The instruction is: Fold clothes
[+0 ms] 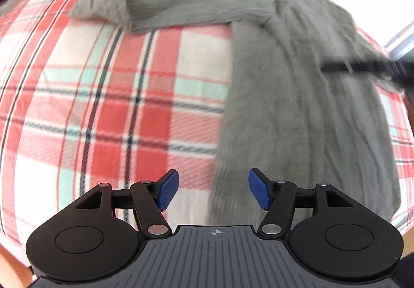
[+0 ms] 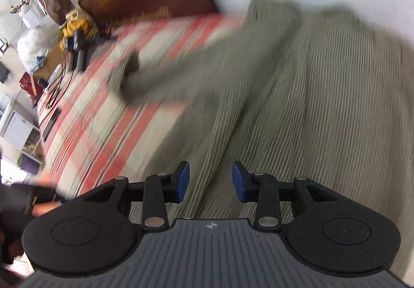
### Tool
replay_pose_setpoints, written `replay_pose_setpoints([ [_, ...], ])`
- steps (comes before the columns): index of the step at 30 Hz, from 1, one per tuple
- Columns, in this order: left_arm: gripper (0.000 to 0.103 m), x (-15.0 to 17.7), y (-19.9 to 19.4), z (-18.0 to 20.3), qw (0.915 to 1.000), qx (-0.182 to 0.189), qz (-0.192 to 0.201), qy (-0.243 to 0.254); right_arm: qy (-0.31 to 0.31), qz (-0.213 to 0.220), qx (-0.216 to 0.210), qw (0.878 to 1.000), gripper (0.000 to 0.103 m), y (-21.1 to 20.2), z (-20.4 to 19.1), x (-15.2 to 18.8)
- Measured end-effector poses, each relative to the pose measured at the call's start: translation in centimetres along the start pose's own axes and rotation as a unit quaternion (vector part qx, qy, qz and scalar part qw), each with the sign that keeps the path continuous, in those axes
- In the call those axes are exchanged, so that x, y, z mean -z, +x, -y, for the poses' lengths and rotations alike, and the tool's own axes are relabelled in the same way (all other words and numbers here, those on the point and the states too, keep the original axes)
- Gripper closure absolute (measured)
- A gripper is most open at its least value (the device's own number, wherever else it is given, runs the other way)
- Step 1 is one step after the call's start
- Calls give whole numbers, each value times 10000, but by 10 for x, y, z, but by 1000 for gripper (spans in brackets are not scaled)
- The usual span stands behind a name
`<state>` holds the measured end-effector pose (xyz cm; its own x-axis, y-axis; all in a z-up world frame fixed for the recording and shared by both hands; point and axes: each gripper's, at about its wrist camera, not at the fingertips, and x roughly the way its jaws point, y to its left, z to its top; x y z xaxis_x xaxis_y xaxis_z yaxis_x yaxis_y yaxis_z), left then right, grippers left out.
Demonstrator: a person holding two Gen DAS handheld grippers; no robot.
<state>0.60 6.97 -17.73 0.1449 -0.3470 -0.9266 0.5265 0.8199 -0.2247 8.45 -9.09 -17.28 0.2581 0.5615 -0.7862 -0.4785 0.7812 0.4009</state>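
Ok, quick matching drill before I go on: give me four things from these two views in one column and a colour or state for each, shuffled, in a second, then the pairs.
Things:
1. sweater
2. blanket
3. left gripper
4. sweater sleeve

Colour or state:
A. red, cream and mint plaid
B. stretched out sideways across the bed
C. grey ribbed knit, lying spread out
D. jaws open, holding nothing

Pairs: 1-C, 2-A, 3-D, 4-B
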Motion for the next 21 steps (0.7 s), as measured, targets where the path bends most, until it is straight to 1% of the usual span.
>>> replay_pose_setpoints([
  [3, 29, 1, 7, -1, 9993, 118, -255, 228, 406, -215, -82, 9989, 62, -3, -15, 35],
  [7, 29, 6, 10, -1, 9943, 314, -490, 891, 891, -301, -115, 9955, 62, -2, -37, 66],
  [9, 29, 9, 15, -4, 9913, 436, -588, 1091, 1092, -294, -12, 9936, 62, -1, -47, 77],
  [10, 29, 12, 14, -5, 9897, 517, -629, 1182, 1192, -290, 40, 9924, 64, -1, -52, 83],
  [13, 29, 22, 12, -9, 9826, 779, -696, 1536, 1491, -278, 194, 9882, 67, 0, -67, 99],
  [17, 29, 29, 10, -20, 9732, 1021, -744, 1921, 1887, -263, 400, 9809, 67, 1, -88, 122],
  [21, 29, 29, 10, -30, 9658, 1291, -802, 2102, 2308, -145, 640, 9708, 66, 4, -102, 137],
])
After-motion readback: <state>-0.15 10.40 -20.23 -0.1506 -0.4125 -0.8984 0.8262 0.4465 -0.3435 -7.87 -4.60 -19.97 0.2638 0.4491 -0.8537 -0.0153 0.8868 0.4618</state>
